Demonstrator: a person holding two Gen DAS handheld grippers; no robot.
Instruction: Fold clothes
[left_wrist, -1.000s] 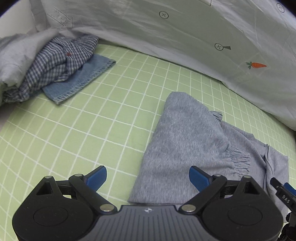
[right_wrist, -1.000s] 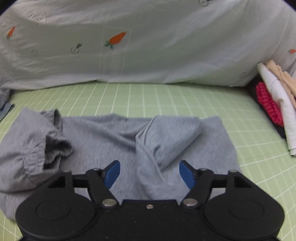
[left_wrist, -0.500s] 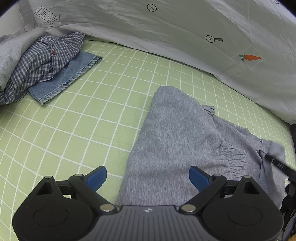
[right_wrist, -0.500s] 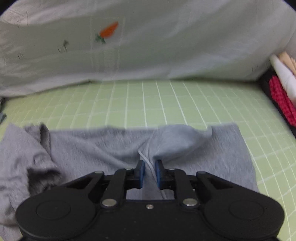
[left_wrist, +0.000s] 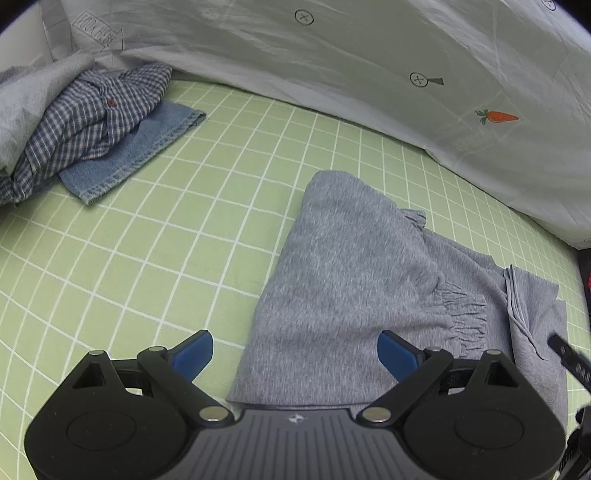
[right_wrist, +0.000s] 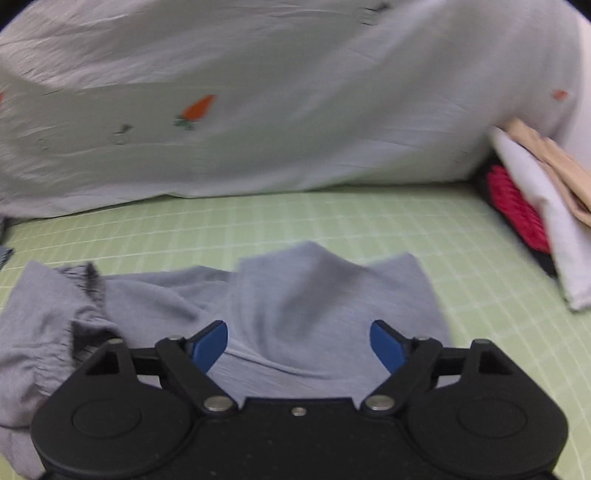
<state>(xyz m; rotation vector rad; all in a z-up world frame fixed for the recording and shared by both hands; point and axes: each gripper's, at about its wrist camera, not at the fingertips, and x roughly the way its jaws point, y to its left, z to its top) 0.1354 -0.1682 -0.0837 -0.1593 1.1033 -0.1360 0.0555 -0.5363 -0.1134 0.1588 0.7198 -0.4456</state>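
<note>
The grey garment (left_wrist: 354, 288) lies partly folded on the green checked sheet (left_wrist: 184, 240), one end doubled over, its right half still rumpled (right_wrist: 317, 295). By my judgement, more folding and flattening remain. Both the left gripper (left_wrist: 295, 350) and right gripper (right_wrist: 299, 343) hover over it, fingers apart, empty. More clothes (left_wrist: 92, 125) sit at ten o'clock.

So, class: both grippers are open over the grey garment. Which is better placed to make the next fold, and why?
Probably the left gripper: its open fingers straddle the grey garment's near edge, ready to pinch. The right gripper hovers over rumpled mid-cloth, no edge between its fingers.
</note>
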